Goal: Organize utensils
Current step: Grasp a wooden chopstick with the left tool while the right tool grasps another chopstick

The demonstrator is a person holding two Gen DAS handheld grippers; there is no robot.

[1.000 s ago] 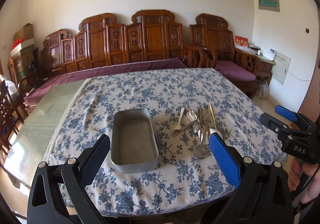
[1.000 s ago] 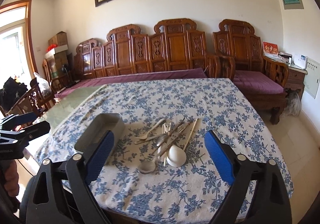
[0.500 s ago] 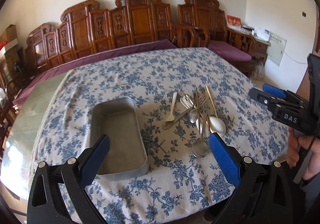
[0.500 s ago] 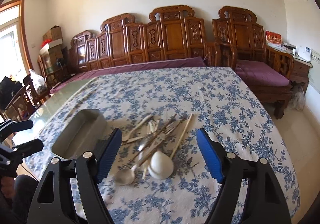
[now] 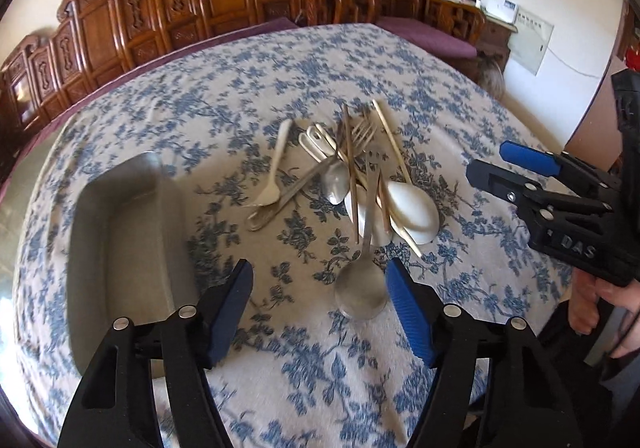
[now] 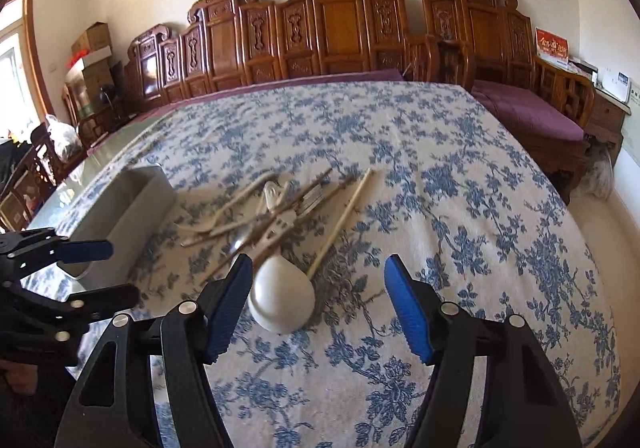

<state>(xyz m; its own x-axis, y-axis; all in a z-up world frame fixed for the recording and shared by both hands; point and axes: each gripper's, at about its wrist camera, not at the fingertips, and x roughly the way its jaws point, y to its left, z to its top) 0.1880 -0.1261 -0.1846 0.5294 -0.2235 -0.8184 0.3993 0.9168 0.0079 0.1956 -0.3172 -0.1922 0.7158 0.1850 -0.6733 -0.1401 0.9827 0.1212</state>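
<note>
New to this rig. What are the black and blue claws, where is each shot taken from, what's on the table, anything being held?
There is no robot arm: a person holds a two-finger gripper in each hand. Each gripper carries a fisheye camera looking forward along its fingers, so each picture shows its own claws at the bottom.

In the left wrist view the left gripper hangs open over a metal ladle; the right gripper shows at the side. In the right wrist view the right gripper is open near a white spoon.

On the flowered tablecloth lie an empty metal tray and a pile of utensils: spoons, forks, chopsticks. Neither gripper holds anything.
</note>
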